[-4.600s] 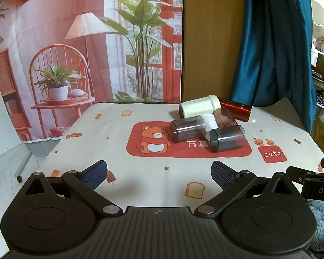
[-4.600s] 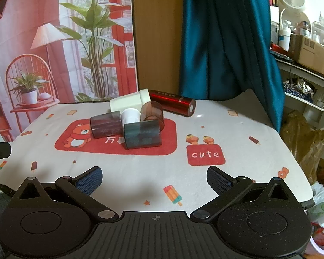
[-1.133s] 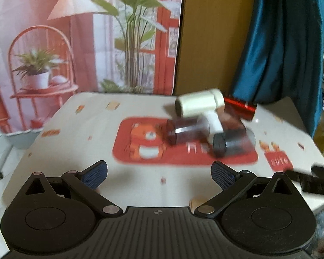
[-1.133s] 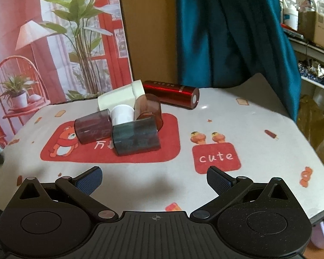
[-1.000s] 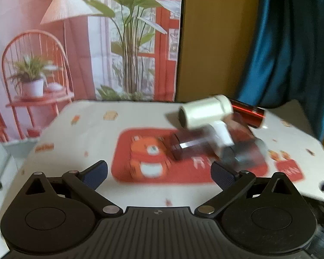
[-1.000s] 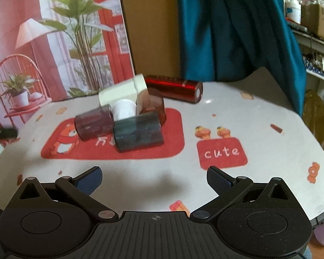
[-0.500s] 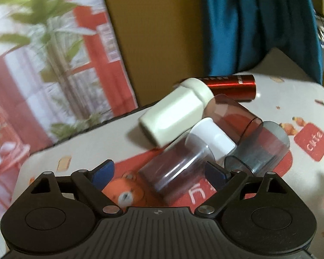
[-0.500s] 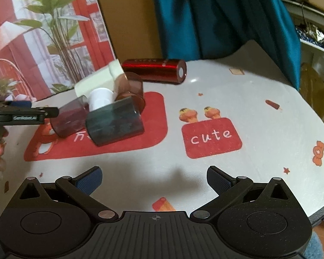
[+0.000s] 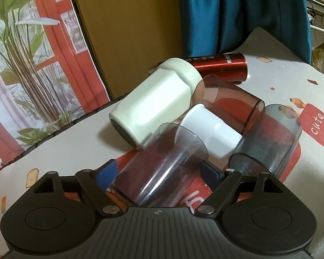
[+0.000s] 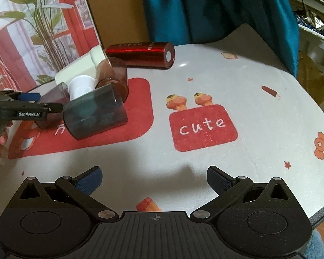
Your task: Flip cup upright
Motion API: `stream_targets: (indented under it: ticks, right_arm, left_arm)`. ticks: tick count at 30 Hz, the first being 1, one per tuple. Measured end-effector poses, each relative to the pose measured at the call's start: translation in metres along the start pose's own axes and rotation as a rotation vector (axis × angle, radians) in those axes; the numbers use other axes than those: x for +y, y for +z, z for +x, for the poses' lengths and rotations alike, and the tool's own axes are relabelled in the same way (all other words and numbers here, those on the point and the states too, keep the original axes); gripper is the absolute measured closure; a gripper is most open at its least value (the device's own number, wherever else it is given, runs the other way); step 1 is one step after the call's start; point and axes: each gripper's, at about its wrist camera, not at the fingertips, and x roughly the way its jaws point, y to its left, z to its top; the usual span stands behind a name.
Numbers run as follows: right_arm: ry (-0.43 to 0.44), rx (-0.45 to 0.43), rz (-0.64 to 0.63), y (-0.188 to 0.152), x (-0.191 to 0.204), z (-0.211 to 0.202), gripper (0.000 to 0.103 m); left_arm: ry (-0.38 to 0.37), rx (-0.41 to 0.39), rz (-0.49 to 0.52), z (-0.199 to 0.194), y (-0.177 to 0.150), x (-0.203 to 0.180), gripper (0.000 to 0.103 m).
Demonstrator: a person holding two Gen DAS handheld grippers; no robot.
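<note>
Several cups lie on their sides in a pile on the table. A purple-tinted clear cup [image 9: 162,166] lies between the open jaws of my left gripper [image 9: 159,172], whose blue pads flank it without visibly pressing. Behind it lie a small white cup [image 9: 211,131], a cream cup [image 9: 155,105], a brown clear cup [image 9: 229,101], a grey-blue clear cup [image 9: 272,138] and a red metallic cup [image 9: 220,69]. In the right wrist view the left gripper [image 10: 30,105] reaches into the pile from the left. My right gripper [image 10: 154,179] is open and empty above the tablecloth, well short of the grey-blue cup [image 10: 95,114].
The tablecloth [image 10: 237,82] has a red bear mat and a red "cute" patch [image 10: 203,127]. A teal curtain [image 10: 216,6] and a wooden panel [image 9: 129,28] stand behind the table. The table edge curves away at the right [image 10: 308,90].
My left gripper has moved forward and down to the pile, so the purple-tinted cup now lies between its jaws. My right gripper has edged closer to the table.
</note>
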Motion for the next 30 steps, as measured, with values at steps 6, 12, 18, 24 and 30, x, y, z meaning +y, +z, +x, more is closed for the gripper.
stream_targets:
  ticks: [6, 12, 18, 24, 30]
  right_arm:
    - [0.000, 0.010, -0.014, 0.000, 0.004, 0.001, 0.000]
    - [-0.004, 0.002, -0.010, 0.001, 0.003, -0.003, 0.000]
    - [0.012, -0.008, -0.011, 0.001, 0.005, -0.007, 0.000]
    - [0.036, -0.011, -0.010, -0.002, 0.008, -0.013, 0.000]
    - [0.061, -0.043, 0.019, -0.004, 0.006, -0.023, 0.000]
  left_arm:
    - [0.032, 0.042, 0.008, 0.012, 0.001, 0.002, 0.009]
    - [0.060, 0.053, 0.049, 0.004, -0.001, -0.003, 0.017]
    - [0.034, 0.105, 0.039, -0.019, -0.012, -0.009, 0.023]
    - [-0.005, 0.143, -0.032, -0.047, -0.030, -0.015, 0.027]
    - [-0.042, 0.175, -0.205, -0.067, -0.048, -0.006, 0.027]
